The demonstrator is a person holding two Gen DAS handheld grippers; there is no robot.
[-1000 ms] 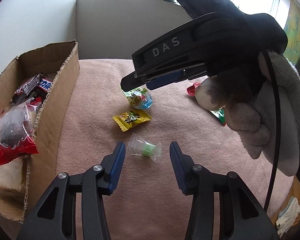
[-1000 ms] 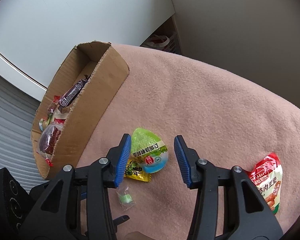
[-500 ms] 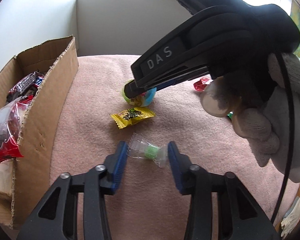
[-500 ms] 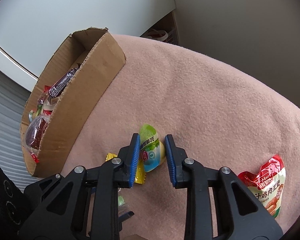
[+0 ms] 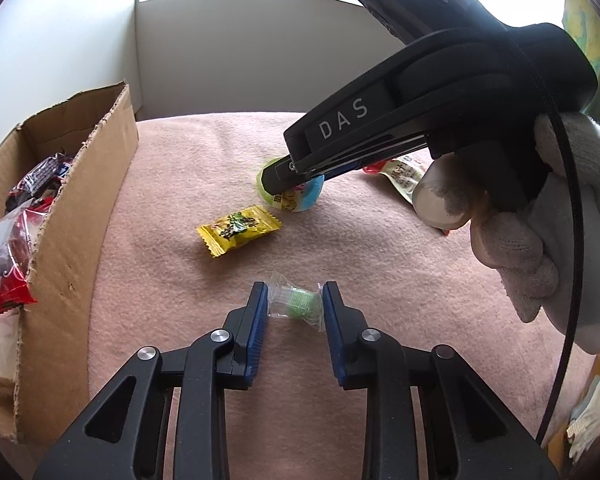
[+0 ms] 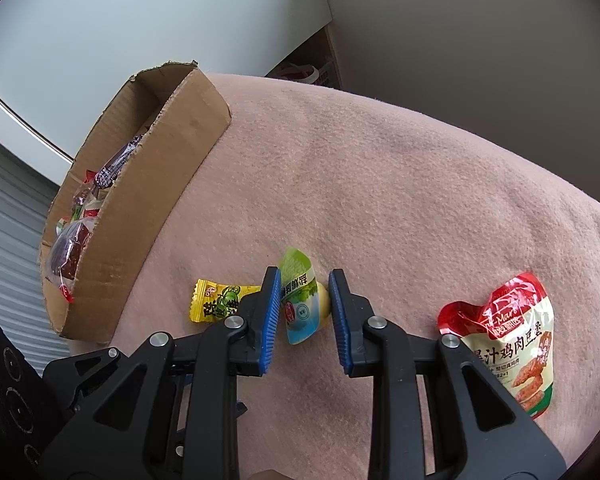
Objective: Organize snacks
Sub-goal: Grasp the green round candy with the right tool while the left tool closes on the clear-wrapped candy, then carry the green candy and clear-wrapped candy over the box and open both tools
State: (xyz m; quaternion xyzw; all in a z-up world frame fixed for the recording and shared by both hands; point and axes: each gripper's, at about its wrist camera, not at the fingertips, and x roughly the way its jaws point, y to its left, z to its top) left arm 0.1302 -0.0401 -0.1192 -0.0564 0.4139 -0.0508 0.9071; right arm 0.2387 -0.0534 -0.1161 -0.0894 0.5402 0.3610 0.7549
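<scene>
The left tool (image 5: 295,307) points steeply down, its black arms running up from the bottom edge of its own view to two blue-padded fingers (image 5: 257,322). The jaws have just been closing and now stand narrow, both pads touching the clear wrapper of a small green candy (image 5: 297,305) between them. The right tool (image 6: 304,310) also points steeply down; its jaws stand narrow with both pads pressed on a jelly cup (image 6: 301,305), tipped on edge. In the left view it reaches in from the upper right, held by a hand (image 5: 548,236) in a light knit glove, fingers curled under the black handle.
</scene>
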